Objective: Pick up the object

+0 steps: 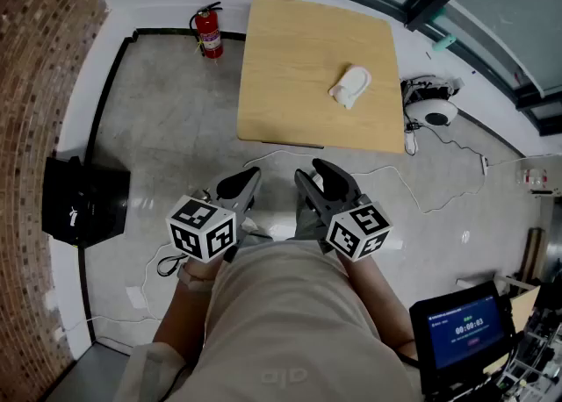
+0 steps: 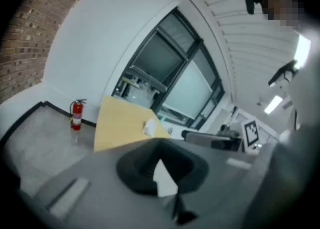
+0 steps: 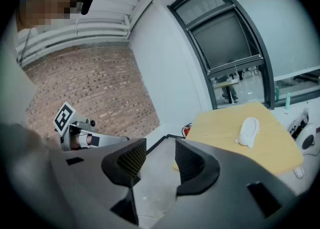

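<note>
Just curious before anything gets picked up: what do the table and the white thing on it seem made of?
Table: pale wood or wood-look laminate, matte; the top is evenly tan without glare. White thing: possibly smooth plastic or soft foam; rounded, plain white, too small to tell.

White object [image 1: 351,86] — tan table [image 1: 290,67]

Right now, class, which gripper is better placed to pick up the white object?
Probably the right gripper: its jaws stand open, the left gripper is shut, and the white object lies right of centre on the table.
</note>
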A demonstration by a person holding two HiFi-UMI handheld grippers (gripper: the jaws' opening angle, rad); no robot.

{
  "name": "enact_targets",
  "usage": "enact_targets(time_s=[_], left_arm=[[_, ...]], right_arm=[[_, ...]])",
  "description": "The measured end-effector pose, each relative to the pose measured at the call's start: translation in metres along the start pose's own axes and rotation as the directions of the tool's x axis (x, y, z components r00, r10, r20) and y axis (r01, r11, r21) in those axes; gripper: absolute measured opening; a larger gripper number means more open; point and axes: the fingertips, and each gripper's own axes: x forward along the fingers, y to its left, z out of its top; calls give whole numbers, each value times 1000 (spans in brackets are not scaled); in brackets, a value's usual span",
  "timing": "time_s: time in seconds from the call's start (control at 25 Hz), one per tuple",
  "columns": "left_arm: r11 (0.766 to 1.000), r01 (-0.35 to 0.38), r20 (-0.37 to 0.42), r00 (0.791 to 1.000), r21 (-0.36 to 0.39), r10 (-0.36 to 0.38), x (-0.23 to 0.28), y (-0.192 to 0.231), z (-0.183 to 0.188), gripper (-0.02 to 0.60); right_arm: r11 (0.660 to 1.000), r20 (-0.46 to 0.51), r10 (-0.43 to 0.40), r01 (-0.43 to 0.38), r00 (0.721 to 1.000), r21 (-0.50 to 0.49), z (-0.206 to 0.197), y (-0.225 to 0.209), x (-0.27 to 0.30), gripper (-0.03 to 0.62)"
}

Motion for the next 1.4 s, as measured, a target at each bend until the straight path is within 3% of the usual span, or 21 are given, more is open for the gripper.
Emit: enact_targets(time_s=[0.28, 0.48, 0.68, 0.88, 1.16, 1.4], left_arm=[[999, -49, -43, 998, -2, 49, 65, 9, 12, -12], [998, -25, -91, 995, 62, 30, 163, -15, 54, -11], [994, -25, -152, 988, 105, 41, 260, -37, 92, -12], [993, -17, -214, 976, 114, 42, 324, -56, 108, -11], [994, -25, -283, 958, 109, 55, 334, -50, 110, -11], [993, -65, -308, 947, 95, 91, 334, -41, 100, -11]], right_arm=[[998, 17, 25, -26, 1000, 55, 21, -70, 20, 184], [994, 44, -4, 0, 999, 112, 58, -171, 21, 184], [977, 16, -92, 87, 996, 196, 73, -281, 11, 184], [923, -78, -189, 204, 979, 326, 54, -369, 9, 184], [820, -200, -259, 324, 945, 472, 4, -416, 31, 184], [762, -302, -294, 413, 907, 498, -37, -464, 74, 184]])
